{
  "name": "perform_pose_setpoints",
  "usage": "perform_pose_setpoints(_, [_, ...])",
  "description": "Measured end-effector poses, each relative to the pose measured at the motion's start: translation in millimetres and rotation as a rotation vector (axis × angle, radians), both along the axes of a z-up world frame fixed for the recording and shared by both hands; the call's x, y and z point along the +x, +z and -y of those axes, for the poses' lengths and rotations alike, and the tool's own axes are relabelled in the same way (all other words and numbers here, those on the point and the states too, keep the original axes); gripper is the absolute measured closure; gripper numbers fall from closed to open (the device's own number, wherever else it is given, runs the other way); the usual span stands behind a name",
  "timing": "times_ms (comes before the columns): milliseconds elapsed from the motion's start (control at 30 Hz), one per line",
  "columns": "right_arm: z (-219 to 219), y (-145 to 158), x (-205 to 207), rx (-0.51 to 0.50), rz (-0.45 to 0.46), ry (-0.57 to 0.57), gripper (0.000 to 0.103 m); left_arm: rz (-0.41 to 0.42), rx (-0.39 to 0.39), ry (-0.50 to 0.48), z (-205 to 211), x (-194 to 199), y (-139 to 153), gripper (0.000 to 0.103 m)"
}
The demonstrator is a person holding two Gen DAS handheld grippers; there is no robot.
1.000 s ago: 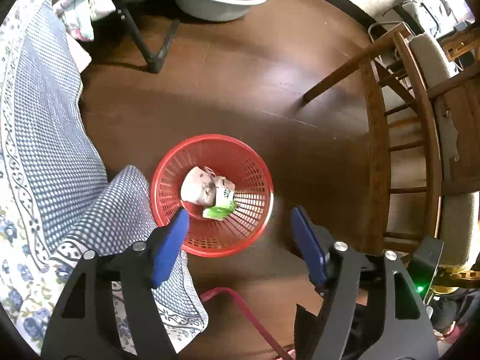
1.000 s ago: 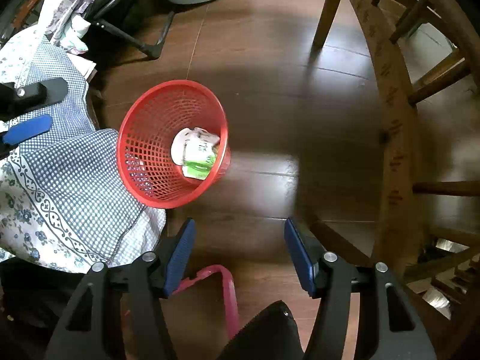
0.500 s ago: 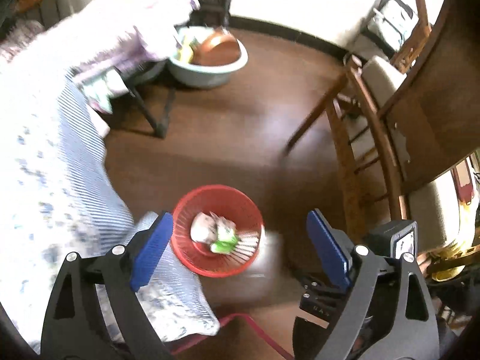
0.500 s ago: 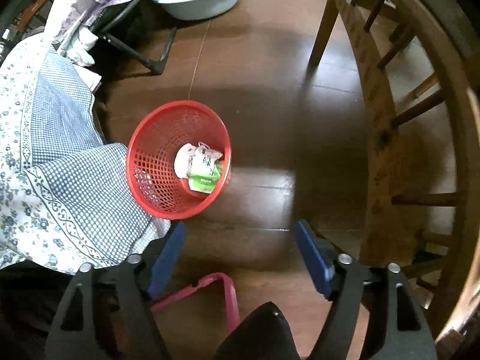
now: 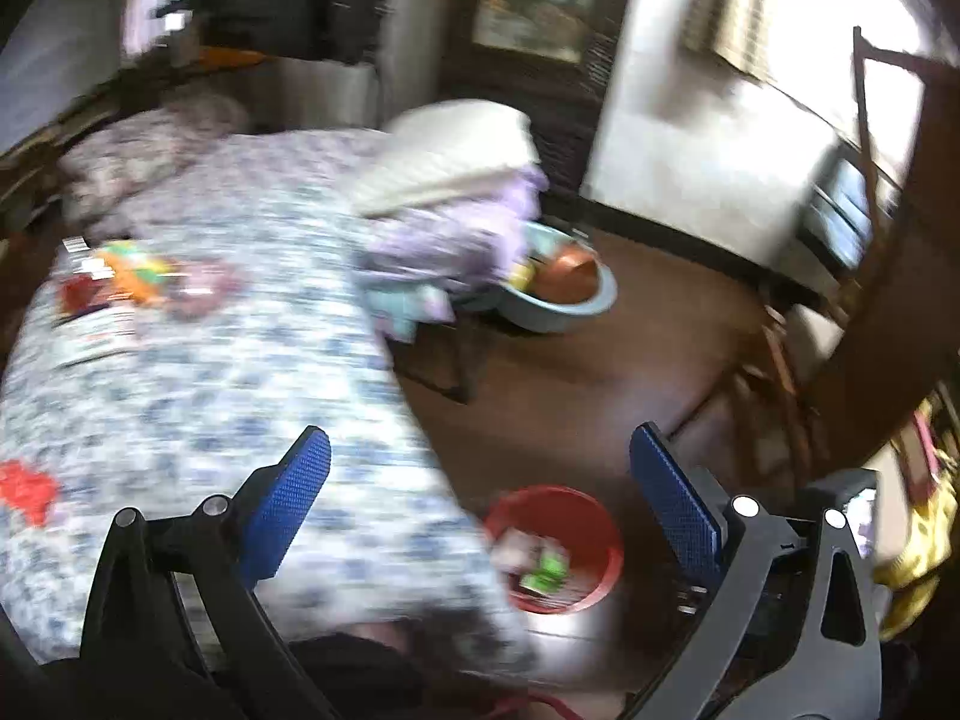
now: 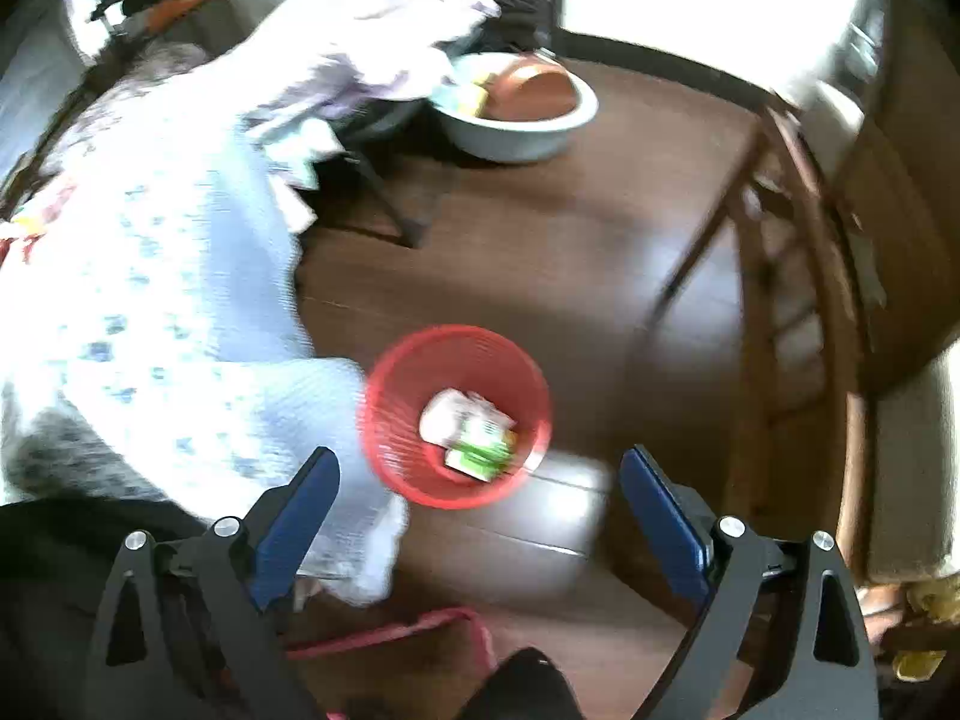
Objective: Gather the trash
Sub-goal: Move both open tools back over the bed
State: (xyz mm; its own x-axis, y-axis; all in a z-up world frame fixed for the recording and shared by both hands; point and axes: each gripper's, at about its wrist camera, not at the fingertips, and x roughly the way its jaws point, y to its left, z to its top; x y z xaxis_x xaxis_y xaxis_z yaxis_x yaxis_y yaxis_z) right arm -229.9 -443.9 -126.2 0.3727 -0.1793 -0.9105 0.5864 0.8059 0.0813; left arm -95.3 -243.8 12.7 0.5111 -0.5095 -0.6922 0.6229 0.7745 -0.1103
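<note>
A red mesh basket (image 5: 555, 546) (image 6: 456, 417) stands on the dark wood floor with white and green wrappers (image 6: 471, 435) lying in it. My left gripper (image 5: 480, 480) hangs high above it, its jaws still opening and nothing between them. My right gripper (image 6: 474, 498) also hangs above the basket, jaws opening and empty. On the blurred floral bedspread (image 5: 198, 372), colourful wrappers (image 5: 120, 276) lie at the far left and a red scrap (image 5: 24, 489) at the near left edge.
A pale blue basin (image 5: 561, 294) (image 6: 519, 108) with a brown bowl sits on the floor beyond the bed. Folded cloths (image 5: 456, 180) are piled on a stand. A wooden chair (image 6: 792, 276) stands at the right. A pink strap (image 6: 408, 630) lies on the floor close by.
Both grippers rose away from the basket and their jaws widened. The left view tilted up, bringing the bed top and its wrappers into sight. The basket looks smaller in both views.
</note>
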Motion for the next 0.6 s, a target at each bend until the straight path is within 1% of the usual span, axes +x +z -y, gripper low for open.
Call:
perform_pose_setpoints(67, [-21.4,18.5,16.0,-0.022,0.032,0.056,0.01,0.031,0.007,0.083,-32.7,16.7,6.1,0.007])
perform_pose_setpoints(167, [-51.6,42.6,39.7,-0.047,0.077,0.128,0.01,0.053,0.016,0.185,-77.7,38.0,14.4,0.007])
perform_pose_setpoints(233, [-73.0,59.6,58.0,-0.063,0.113,0.177,0.01,0.064,0.017,0.268,-116.2,54.1,20.2,0.007])
perform_pose_setpoints(333, [-107.2,83.9,88.5,-0.078,0.168,0.246,0.009,0.09,0.048,0.404,-174.0,77.8,23.6,0.007])
perform_pose_setpoints(400, [-131.9,98.7,116.0,-0.082,0.201,0.297,0.009,0.106,0.053,0.494,-210.0,89.3,21.9,0.007])
perform_pose_setpoints(433, [-142.7,104.3,127.9,-0.083,0.216,0.319,0.009,0.104,0.048,0.544,-227.7,95.9,20.6,0.007])
perform_pose_setpoints(500, [-170.8,116.0,158.7,-0.099,0.259,0.366,0.008,0.094,0.033,0.612,-253.1,106.3,16.0,0.007])
perform_pose_setpoints(567, [-197.8,121.0,190.2,-0.101,0.296,0.398,0.007,0.074,0.012,0.671,-273.0,113.5,9.0,0.007])
perform_pose_setpoints(600, [-208.7,121.2,201.0,-0.094,0.309,0.407,0.007,0.064,0.002,0.685,-280.0,113.4,8.1,0.007])
